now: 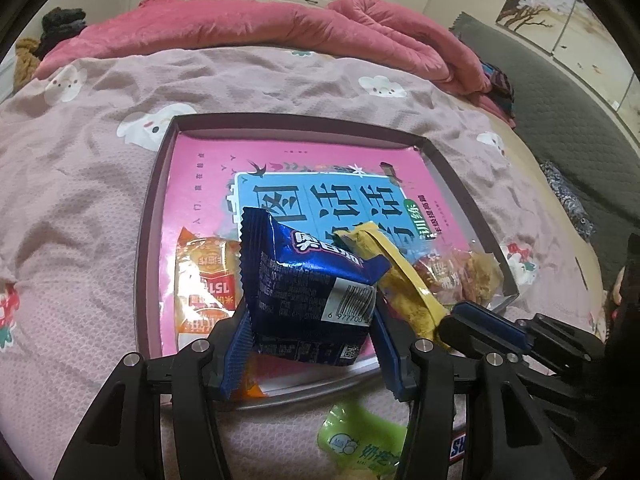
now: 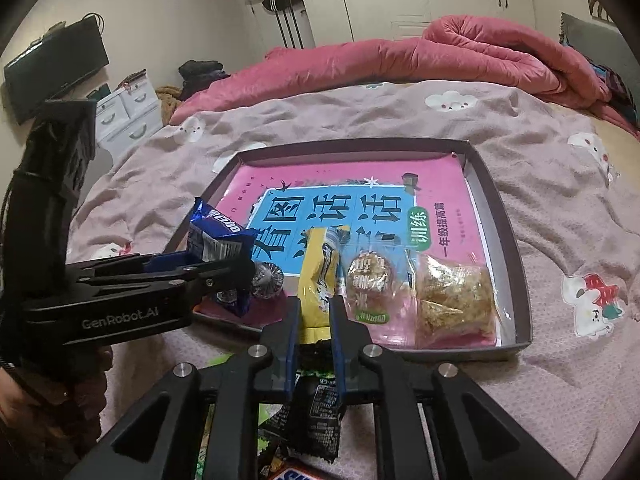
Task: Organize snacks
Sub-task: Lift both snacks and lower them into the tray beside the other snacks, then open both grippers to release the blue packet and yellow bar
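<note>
Holding two snacks over the near edge of the shallow box (image 2: 516,280), mid-placement. Left gripper (image 1: 308,320) pinching the blue cookie pack (image 1: 304,280) across its body, part-spread jaws pressing its sides, toward the near left corner beside an orange packet (image 1: 204,276). Right gripper (image 2: 314,320) squeezing the tail of the yellow bar (image 2: 320,276), jaws almost pressed together, the bar's far end lying on the pink book (image 2: 348,184) lining the box floor. Already resting along the near edge toward the right corner: a round cake (image 2: 368,280) and a clear-wrapped pastry (image 2: 452,296). Next, probably: lowering each snack flat into a free spot in that row, then spreading the jaws without dragging neighbours. More packets waiting on the bedspread (image 2: 560,208) outside the near edge.
</note>
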The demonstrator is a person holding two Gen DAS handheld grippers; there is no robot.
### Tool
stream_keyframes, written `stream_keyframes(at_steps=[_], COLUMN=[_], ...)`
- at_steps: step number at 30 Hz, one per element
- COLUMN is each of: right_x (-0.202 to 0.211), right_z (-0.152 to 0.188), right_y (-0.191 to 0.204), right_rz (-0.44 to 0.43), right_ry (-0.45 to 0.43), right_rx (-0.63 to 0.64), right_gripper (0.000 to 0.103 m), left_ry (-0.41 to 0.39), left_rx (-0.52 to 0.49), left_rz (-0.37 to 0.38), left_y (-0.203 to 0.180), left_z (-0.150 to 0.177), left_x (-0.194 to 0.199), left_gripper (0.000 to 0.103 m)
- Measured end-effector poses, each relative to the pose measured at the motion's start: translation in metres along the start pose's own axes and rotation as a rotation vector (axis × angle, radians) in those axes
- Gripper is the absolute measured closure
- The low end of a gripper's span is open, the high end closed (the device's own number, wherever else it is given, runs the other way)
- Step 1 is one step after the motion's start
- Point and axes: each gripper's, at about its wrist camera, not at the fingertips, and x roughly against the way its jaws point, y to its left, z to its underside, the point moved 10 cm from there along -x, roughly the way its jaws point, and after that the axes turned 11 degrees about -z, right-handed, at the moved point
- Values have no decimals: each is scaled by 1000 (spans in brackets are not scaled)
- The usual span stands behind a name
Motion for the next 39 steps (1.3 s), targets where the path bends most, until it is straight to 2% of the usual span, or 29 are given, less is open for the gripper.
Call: stream_keyframes(at_steps=[13, 18, 26, 32, 39], right_x=[-8, -3, 2, 7, 12], right_z=[0, -2, -5, -8, -11], right_y=[-3, -4, -5, -4, -5], right_rz=[17, 20, 22, 22, 28], right_ry=[10, -2, -20, -36, -50], right_rx=[-7, -14, -17, -15, -16], right_gripper=[89, 82, 81, 73, 70], left_ry=[17, 25, 22, 18, 8], left_rx=[46, 72, 67, 69, 62], left_rz=[25, 11, 12, 9, 1], left_y=[6, 14, 15, 17, 17], left_z=[-5, -6, -5, -5, -7], left_x=[-7, -10, -9, -4, 4], left_gripper=[44, 46, 46, 46, 46])
